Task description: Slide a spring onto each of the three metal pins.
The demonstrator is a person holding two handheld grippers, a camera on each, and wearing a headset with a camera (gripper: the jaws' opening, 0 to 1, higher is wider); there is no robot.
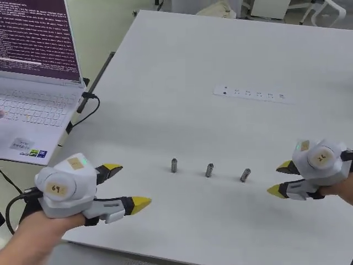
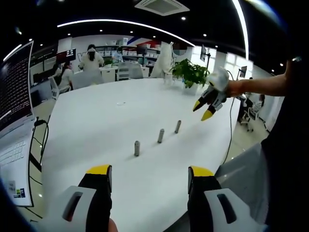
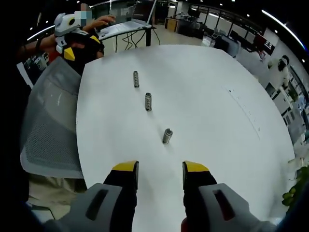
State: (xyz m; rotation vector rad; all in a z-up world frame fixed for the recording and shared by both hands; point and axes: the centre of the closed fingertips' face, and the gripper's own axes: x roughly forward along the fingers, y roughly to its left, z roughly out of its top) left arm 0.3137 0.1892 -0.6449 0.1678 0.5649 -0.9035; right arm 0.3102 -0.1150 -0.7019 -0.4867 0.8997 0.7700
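3 pins [image 1: 209, 170], each apparently wearing a spring [image 3: 148, 101] | nothing left to do, seemingly | left gripper [image 1: 128, 185] jaws apart, empty | right gripper [image 1: 279, 178] likewise

Pins [image 1: 209, 170] are too small in head view to tell coils from metal. Laptop [image 1: 33, 105] is cut off by the left and top edges, and its screen text is unreadable. Power strip [image 1: 251, 94] markings are blurred. The hand [image 1: 341, 190] holding the right claw [image 1: 280, 178] is cut off at the right edge. The table [image 1: 220, 55] far side is cut off at the top.
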